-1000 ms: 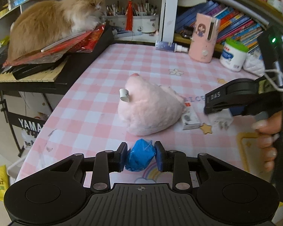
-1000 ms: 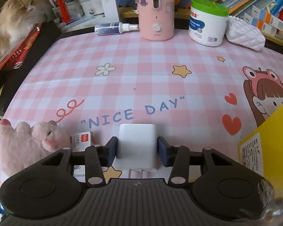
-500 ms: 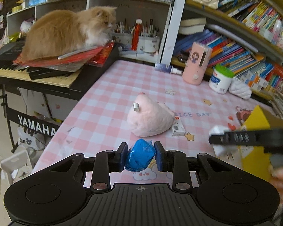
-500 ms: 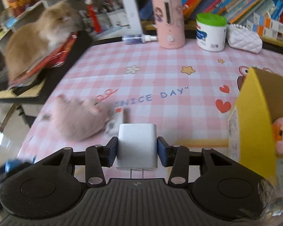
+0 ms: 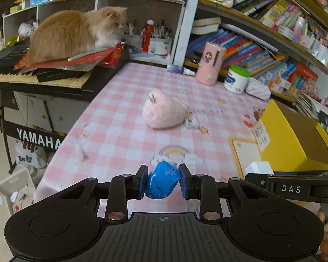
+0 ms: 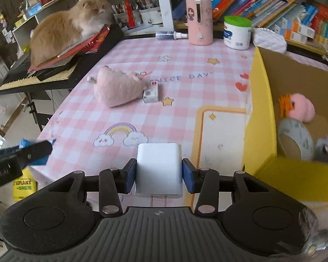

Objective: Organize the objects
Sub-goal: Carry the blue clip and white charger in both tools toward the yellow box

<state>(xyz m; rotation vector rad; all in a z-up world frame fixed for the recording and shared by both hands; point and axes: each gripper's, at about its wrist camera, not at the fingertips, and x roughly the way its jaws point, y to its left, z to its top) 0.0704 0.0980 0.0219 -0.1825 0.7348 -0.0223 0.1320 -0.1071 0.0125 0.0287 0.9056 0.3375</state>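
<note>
Holding a white charger block (image 6: pixel 159 170) by its two flat sides, the right gripper (image 6: pixel 159 175) hangs above the near edge of the pink checked tablecloth (image 6: pixel 185 69), with the open yellow box (image 6: pixel 260 109) just to its right. The block looks rigid and smooth, probably fairly dense for its bulk; its glossy faces could slide on the pads, so the present grip across the broad flat sides, prongs pointing back toward the handle, seems the sound one.

The left gripper (image 5: pixel 163 183) is closed on a crumpled blue packet (image 5: pixel 163 183), soft and light by its creases, likely to deform rather than slip; a pinch across its thick middle suits it. It too hangs over the near edge of the cloth.

Still on the cloth lie a pink plush toy (image 6: pixel 118 87) and, touching its snout end, a small white carton (image 6: pixel 151 92). The plush should be light and squashy, best taken by a fold of the body; the carton is stiff and thin-walled, best held across its narrow faces. Inside the box sit a tape roll (image 6: pixel 295 139), a pink fluffy toy (image 6: pixel 299 108) and a small metallic item I cannot identify through the blur.
</note>
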